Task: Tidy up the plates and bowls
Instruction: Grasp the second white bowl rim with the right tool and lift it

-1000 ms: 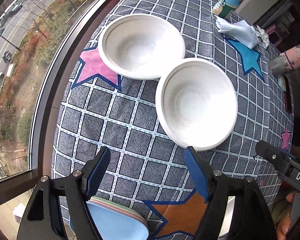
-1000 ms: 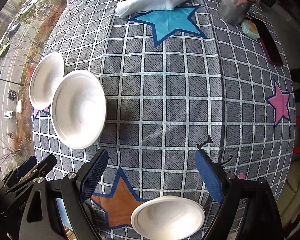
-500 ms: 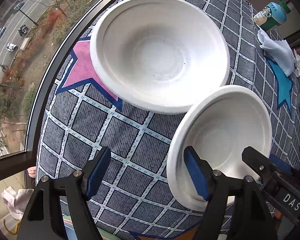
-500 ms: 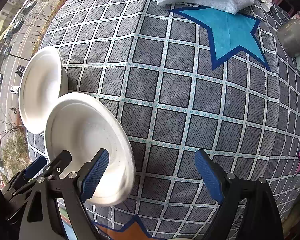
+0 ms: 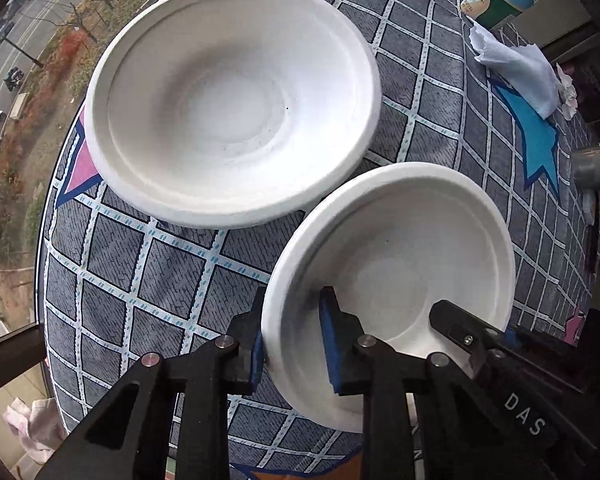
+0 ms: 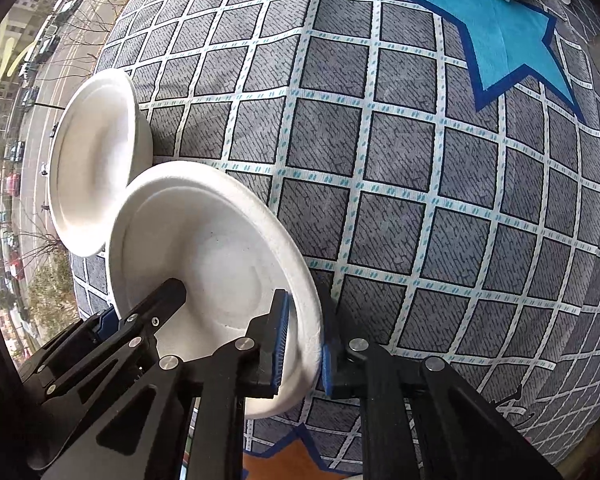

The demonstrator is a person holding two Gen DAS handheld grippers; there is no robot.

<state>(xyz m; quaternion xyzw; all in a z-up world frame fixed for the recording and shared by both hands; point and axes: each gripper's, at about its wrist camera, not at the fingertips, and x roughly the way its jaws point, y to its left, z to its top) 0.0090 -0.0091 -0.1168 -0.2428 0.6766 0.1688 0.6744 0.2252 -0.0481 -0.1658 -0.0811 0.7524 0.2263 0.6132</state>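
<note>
Both wrist views are lit by soft, even daylight from a large window (image 5: 16, 80) along the left edge of the table (image 5: 172, 276). No harsh glare is seen. The white bowls (image 5: 236, 100) are rendered bright, almost washed out, with gentle grey shading inside. Faint, diffuse shadows are cast beneath their rims onto the checked tablecloth (image 6: 400, 168). Strong fisheye distortion is present: the cloth's grid lines are bowed outward and the corners are darkened to black. Slight motion blur is seen on the nearer bowl's rim (image 6: 312, 320).
</note>
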